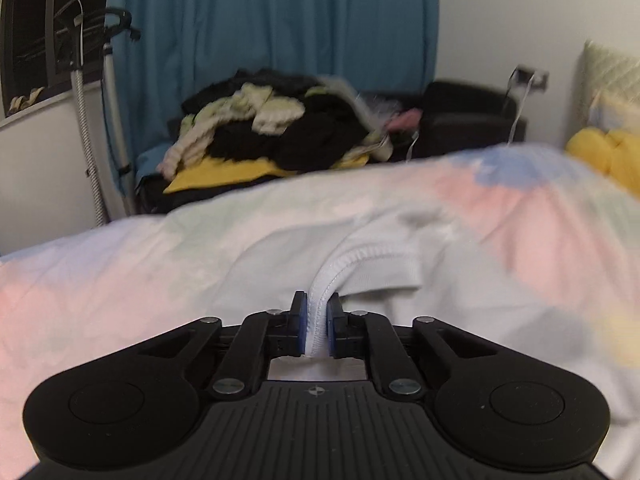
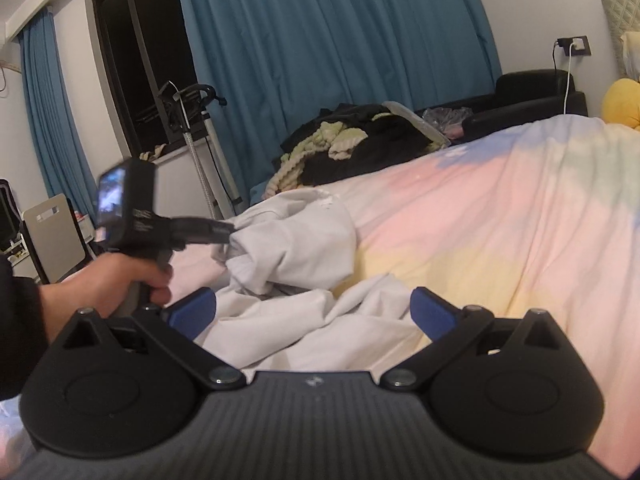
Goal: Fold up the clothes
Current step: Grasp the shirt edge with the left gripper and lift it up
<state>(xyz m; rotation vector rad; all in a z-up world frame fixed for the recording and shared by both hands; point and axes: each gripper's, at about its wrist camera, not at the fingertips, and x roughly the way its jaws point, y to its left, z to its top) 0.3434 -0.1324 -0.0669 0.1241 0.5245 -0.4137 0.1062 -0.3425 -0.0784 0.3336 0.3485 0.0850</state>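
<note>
On a pastel bedspread, a white garment is gripped at one end while a second claw waits wide apart.

Seen from the left wrist camera, the left gripper is pressed together on a stitched hem of the white garment, the fabric bunched between its blue pads. From the right wrist camera, the same tool shows at left, held in the person's left hand and lifting a crumpled fold off the bed. The right gripper stands spread over the lower part of the cloth, holding nothing. Behind the bed, a pile of dark and pale clothes lies before a teal curtain.
</note>
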